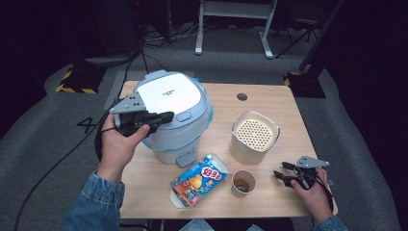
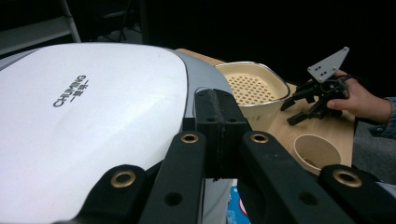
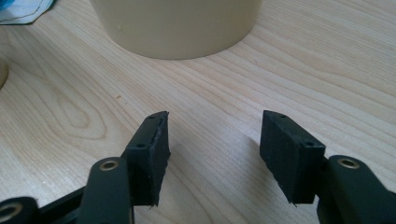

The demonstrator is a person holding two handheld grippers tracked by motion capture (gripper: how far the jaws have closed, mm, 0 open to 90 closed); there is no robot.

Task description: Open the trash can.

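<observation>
Light wooden table [image 1: 269, 192]; grey carpet [image 1: 38, 144]; dark room

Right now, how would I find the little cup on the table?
Start at the big white cooker on the wooden table. Come toward the near edge, past the colourful snack packet. The paper cup stands just right of it, in front of the taller cream pot, and is the smallest round thing there.

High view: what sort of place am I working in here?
Probably a recording studio or lab, not a kitchen: a small wooden table on grey carpet, dark surroundings, cables across the floor, hazard-striped stand bases.
</observation>
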